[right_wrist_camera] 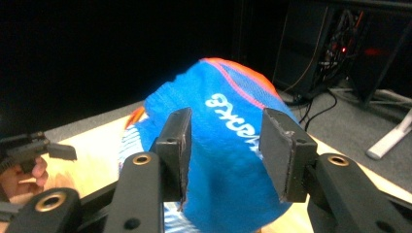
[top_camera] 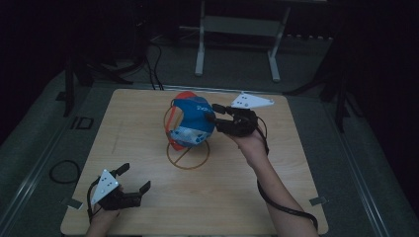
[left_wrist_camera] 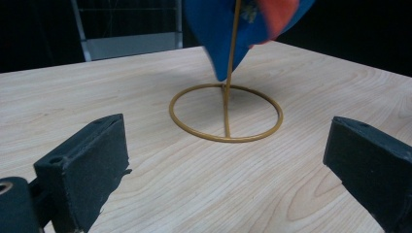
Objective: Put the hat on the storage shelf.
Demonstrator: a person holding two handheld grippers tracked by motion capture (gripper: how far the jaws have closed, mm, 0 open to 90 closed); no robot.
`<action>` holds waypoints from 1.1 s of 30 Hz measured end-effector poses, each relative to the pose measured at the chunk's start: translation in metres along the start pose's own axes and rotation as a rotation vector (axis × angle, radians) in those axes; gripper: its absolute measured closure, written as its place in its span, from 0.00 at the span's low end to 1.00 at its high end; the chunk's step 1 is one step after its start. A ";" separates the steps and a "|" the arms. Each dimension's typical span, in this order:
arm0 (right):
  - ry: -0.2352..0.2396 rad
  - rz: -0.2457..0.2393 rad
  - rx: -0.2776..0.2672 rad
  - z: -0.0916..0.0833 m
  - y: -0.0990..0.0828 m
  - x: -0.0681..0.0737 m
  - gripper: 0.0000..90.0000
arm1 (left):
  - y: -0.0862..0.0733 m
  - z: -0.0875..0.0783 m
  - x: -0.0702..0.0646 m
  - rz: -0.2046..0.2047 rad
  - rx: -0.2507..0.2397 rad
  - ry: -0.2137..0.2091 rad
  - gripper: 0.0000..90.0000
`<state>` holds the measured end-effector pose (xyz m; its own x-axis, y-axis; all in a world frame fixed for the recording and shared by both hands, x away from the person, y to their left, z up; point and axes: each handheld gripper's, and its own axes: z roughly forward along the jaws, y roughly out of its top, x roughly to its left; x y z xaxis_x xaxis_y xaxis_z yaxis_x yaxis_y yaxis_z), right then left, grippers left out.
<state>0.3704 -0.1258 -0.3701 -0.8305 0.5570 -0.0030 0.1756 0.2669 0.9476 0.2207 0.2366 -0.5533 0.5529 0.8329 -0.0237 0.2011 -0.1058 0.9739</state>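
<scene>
A blue sock (top_camera: 192, 121) with orange trim and white lettering hangs over a gold wire stand (top_camera: 188, 158) at the middle of the wooden table (top_camera: 247, 187). My right gripper (top_camera: 213, 114) reaches it from the right. In the right gripper view the jaws are drawn partway in, and the blue sock (right_wrist_camera: 228, 121) bulges between them in the right gripper (right_wrist_camera: 226, 141). My left gripper (top_camera: 135, 177) rests near the front left corner, its jaws wide apart. The left gripper (left_wrist_camera: 226, 145) looks at the stand's ring (left_wrist_camera: 194, 131) and at the blue sock (left_wrist_camera: 214, 29) above it.
A white metal frame (top_camera: 237, 29) stands on the floor beyond the table. A black cable loop (top_camera: 64, 171) lies on the floor at the left. Dark stand legs (top_camera: 74, 74) flank the table's far corners.
</scene>
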 end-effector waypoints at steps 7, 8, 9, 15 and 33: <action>0.012 0.023 0.002 -0.007 -0.016 -0.001 0.53 | -0.001 0.000 0.000 -0.002 0.002 -0.001 0.03; 0.016 0.023 0.005 -0.009 -0.018 0.000 0.51 | -0.001 0.000 0.000 0.001 0.003 -0.001 0.03; 0.024 0.020 0.005 -0.011 -0.021 0.001 0.48 | -0.001 0.000 0.000 0.001 0.002 -0.003 0.03; 0.076 0.044 -0.022 -0.025 -0.038 0.005 0.31 | -0.001 0.001 0.000 0.002 0.002 -0.002 0.03; 0.147 0.003 0.050 -0.022 -0.104 0.020 0.15 | -0.002 0.003 -0.002 0.001 0.002 -0.011 0.03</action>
<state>0.3239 -0.1601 -0.4612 -0.8978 0.4375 0.0504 0.2013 0.3058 0.9306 0.2215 0.2339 -0.5554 0.5623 0.8265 -0.0253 0.2021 -0.1077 0.9734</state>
